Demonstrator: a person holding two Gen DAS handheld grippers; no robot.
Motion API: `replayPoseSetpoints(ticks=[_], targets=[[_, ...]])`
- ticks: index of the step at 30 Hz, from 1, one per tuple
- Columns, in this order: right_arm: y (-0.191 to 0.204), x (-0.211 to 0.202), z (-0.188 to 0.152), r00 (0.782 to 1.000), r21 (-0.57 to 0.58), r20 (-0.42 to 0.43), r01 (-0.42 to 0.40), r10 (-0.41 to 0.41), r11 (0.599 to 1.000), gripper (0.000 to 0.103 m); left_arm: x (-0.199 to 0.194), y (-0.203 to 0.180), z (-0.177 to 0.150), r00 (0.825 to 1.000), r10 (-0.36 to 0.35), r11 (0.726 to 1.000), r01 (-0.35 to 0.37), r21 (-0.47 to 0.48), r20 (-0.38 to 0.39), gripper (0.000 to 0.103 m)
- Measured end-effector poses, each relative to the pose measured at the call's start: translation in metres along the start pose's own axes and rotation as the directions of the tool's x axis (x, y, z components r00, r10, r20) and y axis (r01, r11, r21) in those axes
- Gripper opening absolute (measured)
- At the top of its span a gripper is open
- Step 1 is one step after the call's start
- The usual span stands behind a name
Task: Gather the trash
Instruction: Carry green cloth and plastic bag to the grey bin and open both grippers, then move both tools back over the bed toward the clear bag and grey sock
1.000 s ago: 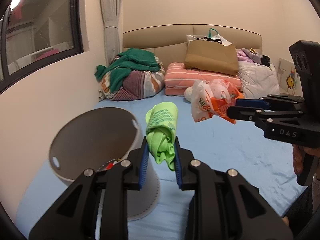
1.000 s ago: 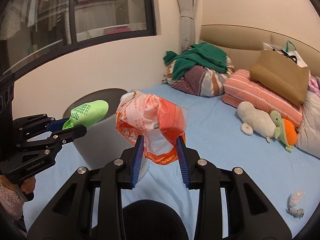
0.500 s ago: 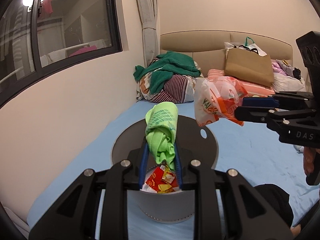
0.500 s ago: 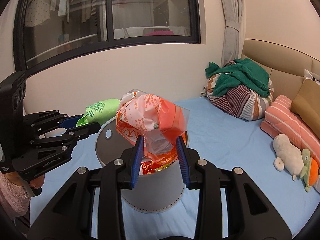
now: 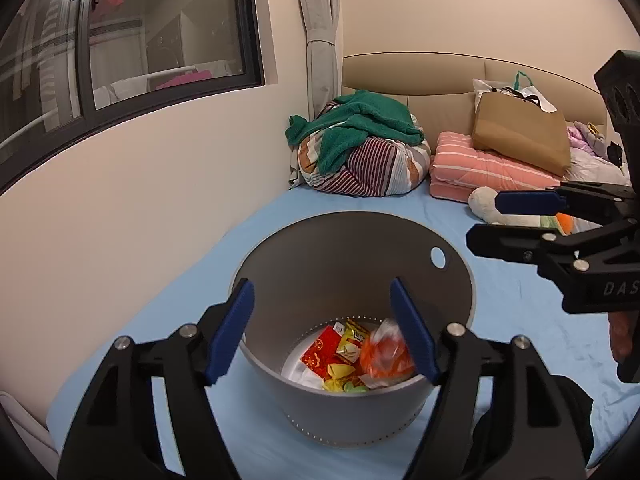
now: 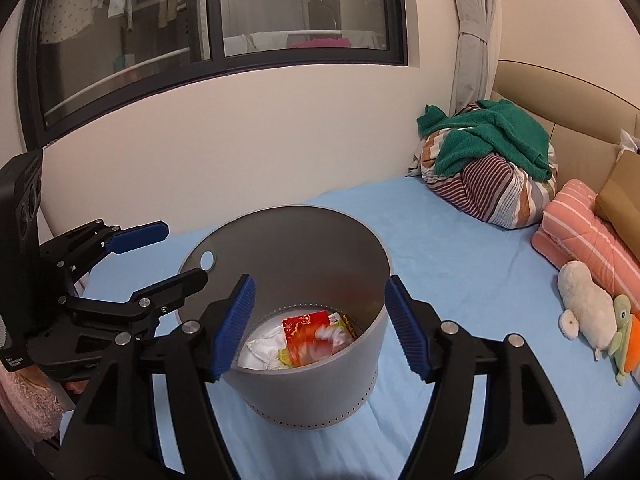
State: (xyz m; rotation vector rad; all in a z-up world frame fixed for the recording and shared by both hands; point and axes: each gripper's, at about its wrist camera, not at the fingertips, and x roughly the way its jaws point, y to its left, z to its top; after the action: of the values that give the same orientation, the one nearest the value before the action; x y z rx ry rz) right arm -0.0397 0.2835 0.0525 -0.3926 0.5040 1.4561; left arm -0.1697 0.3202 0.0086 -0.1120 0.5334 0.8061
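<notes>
A grey round bin stands on the blue bed and also shows in the right wrist view. Inside lie a red packet, yellow wrappers, the orange-and-white plastic bag and a bit of the green piece. In the right wrist view the orange bag is blurred inside the bin. My left gripper is open and empty over the bin's near rim. My right gripper is open and empty over the bin from the other side.
The wall and a dark window run along the left. A striped bundle with a green towel, a pink folded blanket, a brown paper bag and soft toys lie at the headboard end.
Both grippers have opened over the bin. The green piece and the orange plastic bag have dropped out of them into the bin.
</notes>
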Motion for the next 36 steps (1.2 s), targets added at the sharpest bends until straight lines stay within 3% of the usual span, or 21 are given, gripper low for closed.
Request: replayPoseSetpoints(ticks=[8,20,27,36], targets=[[-0.016,-0.009,-0.017,0.999,0.023,-0.005,0.048,-0.048,0.999,0.065,0.006,-0.008,-0.001,0.999,-0.034,0.999,0.034,0.01,-0.011,0.072],[-0.062,-0.046,-0.063,0.987,0.122,-0.021,0.158,-0.156,0.98,0.067,0.008,-0.066,-0.002,0.99,-0.143,0.986,0.143,0.084,-0.015,0.072],[-0.09,-0.078,-0.09,0.976,0.185,-0.012,0.215,-0.217,0.959,0.067,0.002,-0.112,-0.003,0.972,-0.232,0.965,0.233,0.123,-0.027,0.072],[-0.135,-0.135,-0.136,0.941,0.268,-0.028,0.332,-0.337,0.904,0.067,0.004,-0.18,-0.008,0.938,-0.34,0.923,0.347,0.17,-0.067,0.072]])
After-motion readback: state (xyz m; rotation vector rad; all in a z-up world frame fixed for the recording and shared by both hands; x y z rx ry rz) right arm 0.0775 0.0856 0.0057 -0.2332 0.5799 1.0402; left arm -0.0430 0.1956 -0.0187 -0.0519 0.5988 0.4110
